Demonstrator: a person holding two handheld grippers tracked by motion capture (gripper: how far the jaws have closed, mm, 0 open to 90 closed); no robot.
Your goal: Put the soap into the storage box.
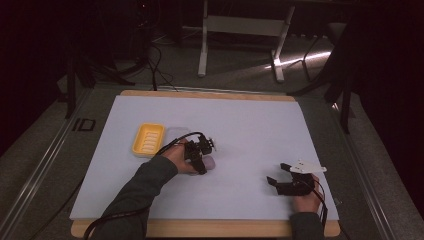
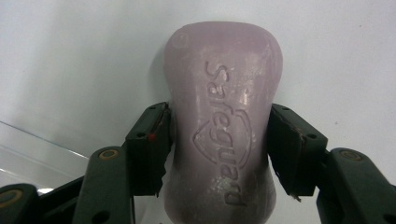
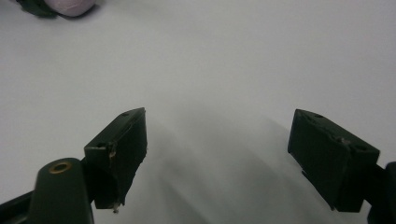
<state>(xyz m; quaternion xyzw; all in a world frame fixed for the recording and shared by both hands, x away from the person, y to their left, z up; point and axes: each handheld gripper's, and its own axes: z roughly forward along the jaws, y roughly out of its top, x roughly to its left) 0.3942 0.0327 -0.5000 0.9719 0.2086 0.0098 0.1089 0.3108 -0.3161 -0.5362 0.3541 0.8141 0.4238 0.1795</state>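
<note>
- My left gripper [image 2: 219, 140] is clamped on a pale purple soap bar [image 2: 223, 126]: one jaw pad on each long side, pressed at the bar's narrow waist.
- Embossed on top of the bar: "Safeguard" w/ a shield mark, reading along its length, away from the cam.
- Bar lies flat on the white surface [image 1: 250, 125]; its far rounded end sticks out past my jaws.
- From the high view my left gripper [image 1: 206, 161] sits near the middle of the surface, a bit left of centre; the soap bar [image 1: 210, 162] shows as a small pale lump at the jaw tips.
- My left hand [image 1: 177, 159] wraps the gripper body, sleeve coming in from bottom left; cable loops back over the wrist.
- Yellow soap dish [image 1: 148, 139], ribbed inside, sits just behind-left of my left hand, apart from the soap. A clear flat piece lies beside the dish on its right; can't tell what it is.
- My right gripper [image 1: 278, 173] is wide open w/ nothing between the jaws, near the front-right part of the surface, well apart from the soap. Grey plate on top.
- In the right gripper view my right gripper [image 3: 217, 149] shows both pads spread w/ bare white surface between them; the soap bar [image 3: 70, 5] peeks in at the top-left corner.
- My right hand [image 1: 307, 200] holds it from the bottom edge.
</note>
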